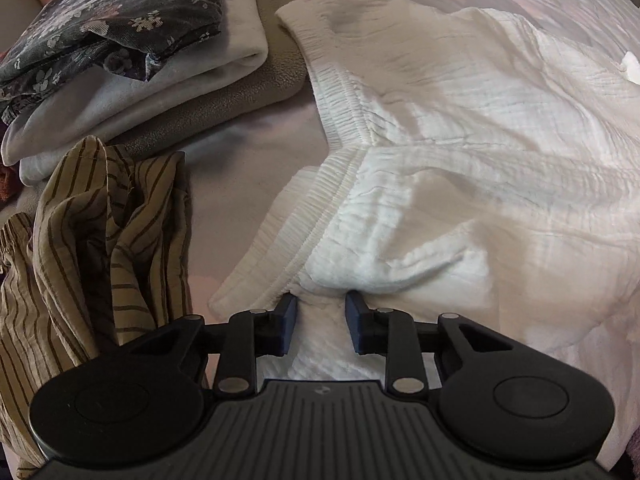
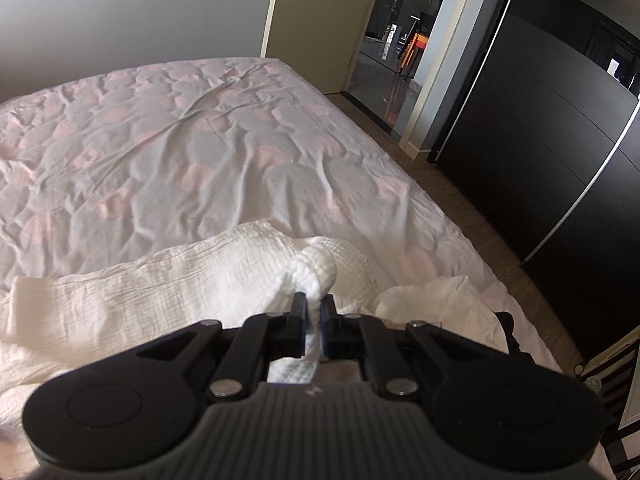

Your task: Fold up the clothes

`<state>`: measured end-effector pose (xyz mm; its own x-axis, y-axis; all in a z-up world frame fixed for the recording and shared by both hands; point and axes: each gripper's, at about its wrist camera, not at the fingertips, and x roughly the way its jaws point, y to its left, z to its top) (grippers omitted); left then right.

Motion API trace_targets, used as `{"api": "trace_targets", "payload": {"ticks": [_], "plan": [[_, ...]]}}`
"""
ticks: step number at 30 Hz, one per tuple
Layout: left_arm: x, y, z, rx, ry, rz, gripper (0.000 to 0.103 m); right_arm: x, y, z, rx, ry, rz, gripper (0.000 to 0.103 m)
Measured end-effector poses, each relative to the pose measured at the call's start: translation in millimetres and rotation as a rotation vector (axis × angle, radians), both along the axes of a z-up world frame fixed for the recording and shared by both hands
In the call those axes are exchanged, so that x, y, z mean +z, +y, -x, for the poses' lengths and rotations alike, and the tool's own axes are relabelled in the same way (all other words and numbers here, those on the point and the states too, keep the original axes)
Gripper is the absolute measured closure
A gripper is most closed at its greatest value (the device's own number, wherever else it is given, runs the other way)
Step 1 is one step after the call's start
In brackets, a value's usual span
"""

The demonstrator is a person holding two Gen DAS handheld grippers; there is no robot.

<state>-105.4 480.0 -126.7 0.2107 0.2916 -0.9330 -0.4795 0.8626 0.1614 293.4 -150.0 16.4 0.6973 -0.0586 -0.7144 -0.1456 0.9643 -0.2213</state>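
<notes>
White crinkled trousers (image 1: 460,152) lie spread on my pink-dotted bedspread (image 2: 192,148). At far left sit a striped garment (image 1: 100,232) and a stack of folded clothes (image 1: 132,64). My left gripper (image 1: 320,322) is spread, fabric between its fingers. My right gripper (image 2: 314,320) pinches a bunched trouser fold.

dim indoor light | soft shadows | fisheye-bent edges | dark corners | mild blur
</notes>
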Motion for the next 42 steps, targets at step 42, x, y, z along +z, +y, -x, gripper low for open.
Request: {"api": "trace_targets", "payload": {"ticks": [42], "plan": [[8, -69, 70, -0.877, 0.345, -0.505, 0.065, -44, 69, 140, 0.761, 0.112, 0.298, 0.070]]}}
